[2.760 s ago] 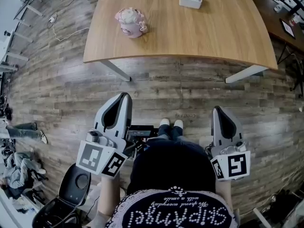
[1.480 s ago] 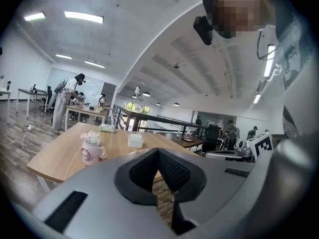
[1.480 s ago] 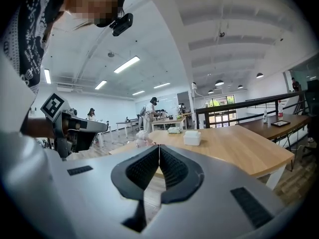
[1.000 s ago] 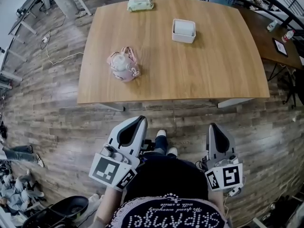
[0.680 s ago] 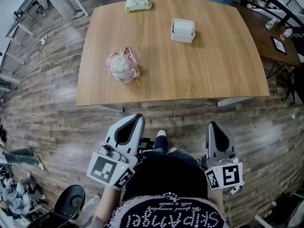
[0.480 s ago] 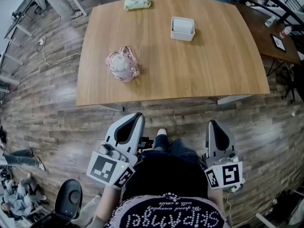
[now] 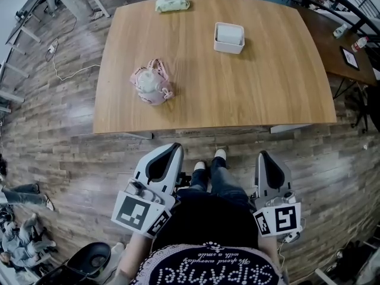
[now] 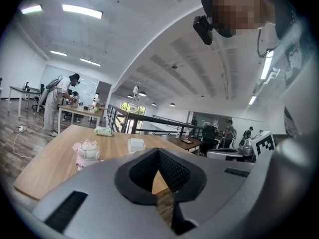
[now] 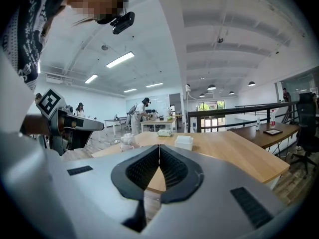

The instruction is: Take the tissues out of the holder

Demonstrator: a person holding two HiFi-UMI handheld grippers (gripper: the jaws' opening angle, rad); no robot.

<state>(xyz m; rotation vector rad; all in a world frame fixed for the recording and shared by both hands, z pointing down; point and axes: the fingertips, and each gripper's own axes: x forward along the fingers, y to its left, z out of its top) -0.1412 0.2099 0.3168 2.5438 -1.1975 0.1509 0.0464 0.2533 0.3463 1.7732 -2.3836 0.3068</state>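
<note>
While both grippers hang close to the person's body, short of the near edge of the light wooden table (image 7: 270,85), neither holds anything: the left gripper (image 7: 174,149) and the right gripper (image 7: 263,157) each have their jaws pressed together on nothing. The small white square tissue holder (image 7: 229,37) sits toward the far side of the table, well apart from both.

- The holder looks light. Pulling tissue with one gripper while the other does not brace it would likely lift or drag the holder.
- Reaching in with the jaws closed would push the tissue down instead of pinching it.
- The left arm could clip the round pink ornament (image 7: 151,82) at near left.
- The green soft packet (image 7: 172,3) at the far edge could be taken by mistake.
</note>
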